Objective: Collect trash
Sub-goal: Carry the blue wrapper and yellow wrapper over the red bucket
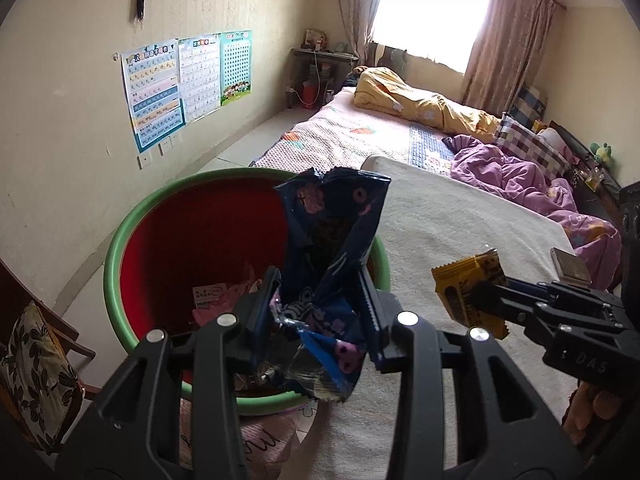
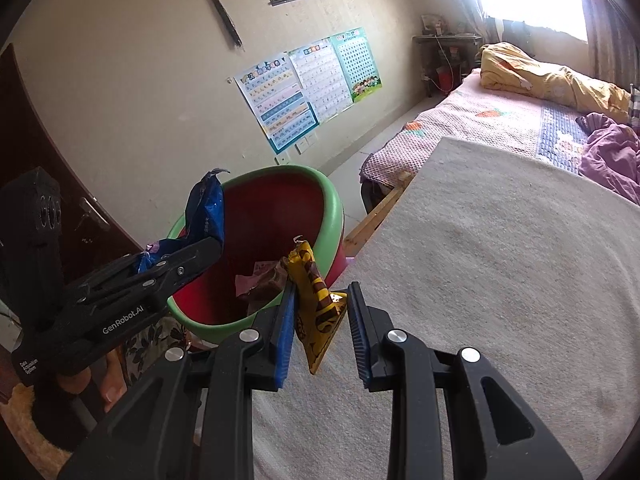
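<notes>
A bin (image 1: 120, 248), round, green-rimmed and red inside, is seen at the edge of a table (image 1: 460, 232) covered in coarse off-white cloth. Paper scraps (image 1: 212, 296) (pink and white, crumpled) are held in its bottom.

The left gripper (image 1: 320, 300) is pinched on a blue wrapper (image 1: 336, 232), glossy and creased, held above the bin's near rim. The right gripper (image 2: 320, 316) is narrowed onto a yellow wrapper (image 2: 316, 300), folded to a wedge, held over the table edge at 3 o'clock of the bin.

Brown packets (image 2: 268, 280) in the bin are shown only in the right view. A flat grey box (image 1: 570, 266) on the table is shown only in the left view.
</notes>
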The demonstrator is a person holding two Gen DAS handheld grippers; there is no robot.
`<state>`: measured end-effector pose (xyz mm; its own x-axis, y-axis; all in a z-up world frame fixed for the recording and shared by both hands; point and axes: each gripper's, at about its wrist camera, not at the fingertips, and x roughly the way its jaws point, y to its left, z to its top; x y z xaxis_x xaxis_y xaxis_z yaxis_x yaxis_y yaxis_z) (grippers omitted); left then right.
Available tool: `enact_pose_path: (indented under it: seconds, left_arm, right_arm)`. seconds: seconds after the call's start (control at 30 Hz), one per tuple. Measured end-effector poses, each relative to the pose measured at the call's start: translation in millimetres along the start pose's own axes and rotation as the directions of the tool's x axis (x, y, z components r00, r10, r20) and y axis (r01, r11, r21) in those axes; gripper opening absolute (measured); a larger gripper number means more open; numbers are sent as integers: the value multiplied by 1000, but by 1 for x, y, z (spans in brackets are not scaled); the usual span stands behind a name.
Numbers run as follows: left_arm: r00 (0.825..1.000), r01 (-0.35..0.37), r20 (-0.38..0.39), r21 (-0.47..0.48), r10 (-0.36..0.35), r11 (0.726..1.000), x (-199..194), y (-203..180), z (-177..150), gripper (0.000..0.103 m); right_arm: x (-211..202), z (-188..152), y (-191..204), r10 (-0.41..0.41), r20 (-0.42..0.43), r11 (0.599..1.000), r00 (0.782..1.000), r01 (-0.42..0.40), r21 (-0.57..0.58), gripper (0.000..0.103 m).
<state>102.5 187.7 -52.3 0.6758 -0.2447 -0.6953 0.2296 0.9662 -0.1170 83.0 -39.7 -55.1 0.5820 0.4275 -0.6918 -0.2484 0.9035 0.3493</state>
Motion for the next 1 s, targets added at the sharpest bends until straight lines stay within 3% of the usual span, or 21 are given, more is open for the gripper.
enact_pose_path:
  seconds: [1.0]
  left_arm:
    - [999, -31, -40, 23, 32, 999, 30, 50, 10, 37]
  right_arm:
    - [42, 20, 44, 1, 8, 1000, 1000, -1, -19, 26]
